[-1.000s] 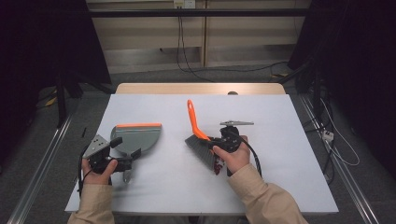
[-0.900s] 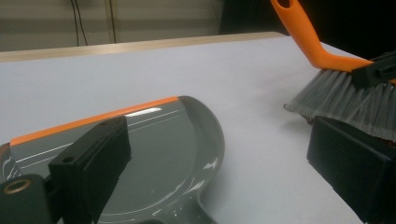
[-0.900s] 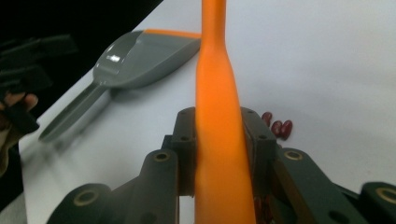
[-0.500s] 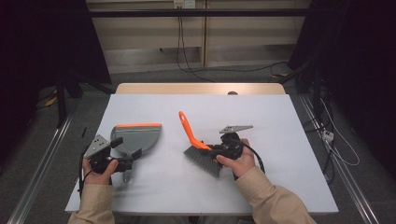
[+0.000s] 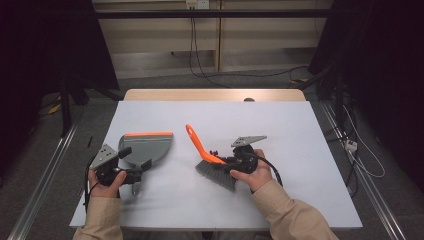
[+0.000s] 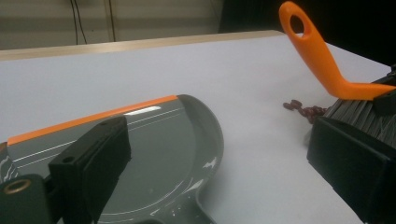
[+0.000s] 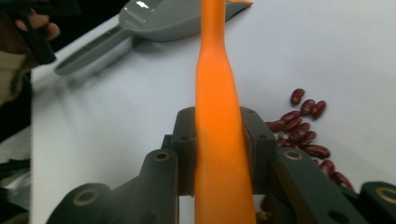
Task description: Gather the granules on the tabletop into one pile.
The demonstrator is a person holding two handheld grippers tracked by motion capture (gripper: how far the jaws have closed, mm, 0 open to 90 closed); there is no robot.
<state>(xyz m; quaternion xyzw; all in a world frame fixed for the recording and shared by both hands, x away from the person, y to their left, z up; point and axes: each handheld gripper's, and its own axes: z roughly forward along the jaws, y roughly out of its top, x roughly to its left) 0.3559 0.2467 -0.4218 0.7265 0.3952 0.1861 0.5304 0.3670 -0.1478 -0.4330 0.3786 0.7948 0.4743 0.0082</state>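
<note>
Brush clamped in my right hand-held gripper, dustpan lying by my left one.

My right hand-held gripper (image 5: 226, 161) is clenching the orange handle of the brush (image 5: 204, 150), both pads pressing its sides; the handle is running up and away from the jaws, and the grey bristles (image 5: 216, 175) are resting on the table (image 5: 300, 130) just below them. Dark red beans (image 7: 303, 126) are lying in a loose heap right beside the jaws, near the bristles. My left hand-held gripper (image 5: 135, 165) is standing released, jaws wide apart, over the near part of the grey dustpan (image 5: 147, 149); the pan's orange edge is pointing away from me. I cannot tell whether a jaw is touching the pan.
</note>
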